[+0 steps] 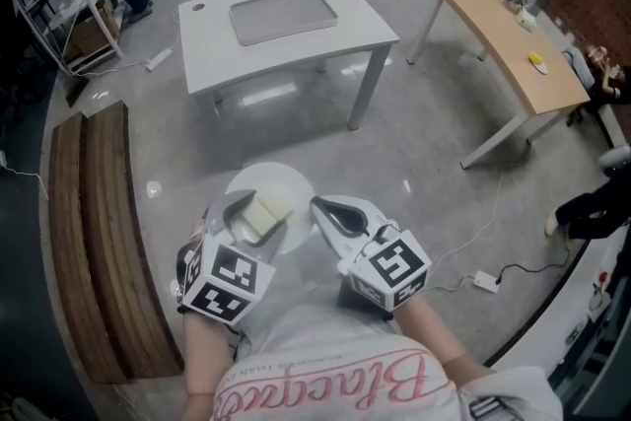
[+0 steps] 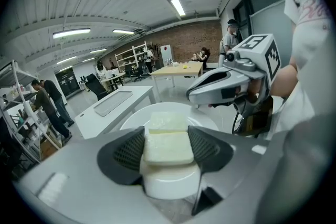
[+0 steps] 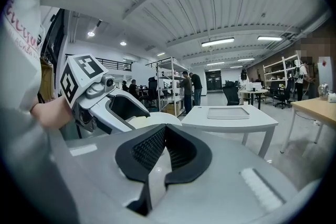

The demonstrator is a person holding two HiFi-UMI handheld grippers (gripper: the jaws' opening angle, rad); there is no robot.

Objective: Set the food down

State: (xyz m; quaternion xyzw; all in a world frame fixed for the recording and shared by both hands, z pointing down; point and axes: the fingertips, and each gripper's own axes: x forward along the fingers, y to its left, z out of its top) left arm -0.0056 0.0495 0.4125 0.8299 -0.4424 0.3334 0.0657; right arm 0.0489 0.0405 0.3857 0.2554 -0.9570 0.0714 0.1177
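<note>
- Head view: my left claw (image 1: 251, 210) holds a round white plate (image 1: 276, 176) in the air over the polished grey floor (image 1: 414, 153), close in front of my body. The food (image 1: 264, 209), two pale yellow rectangular slabs, lies on the near part of the plate. My right claw (image 1: 319, 205) hangs just right of the plate, its tip beside the rim. Far ahead stands a white rectangular counter (image 1: 212, 39) carrying a flat grey tray (image 1: 284, 15). A light wooden counter (image 1: 513, 49) stands at the far right, and a brown slatted wooden bench (image 1: 94, 242) runs along my left.
- Left gripper view: my left claw (image 2: 168, 150) pinches the near slab, with a black ribbed pad pressed against each of its sides. The plate's near rim (image 2: 168, 183) runs under that slab, between the pads. The second slab lies just beyond the first, touching it. My right claw (image 2: 194, 96) hovers at the right, over the plate's far right edge.
- Right gripper view: my right claw (image 3: 163, 131) has its pads pressed together, touching at the tips. At the left, my left claw sits near, with the plate's rim (image 3: 155, 119) showing beside it. The white counter (image 3: 231, 122) and its tray stand far ahead.
</note>
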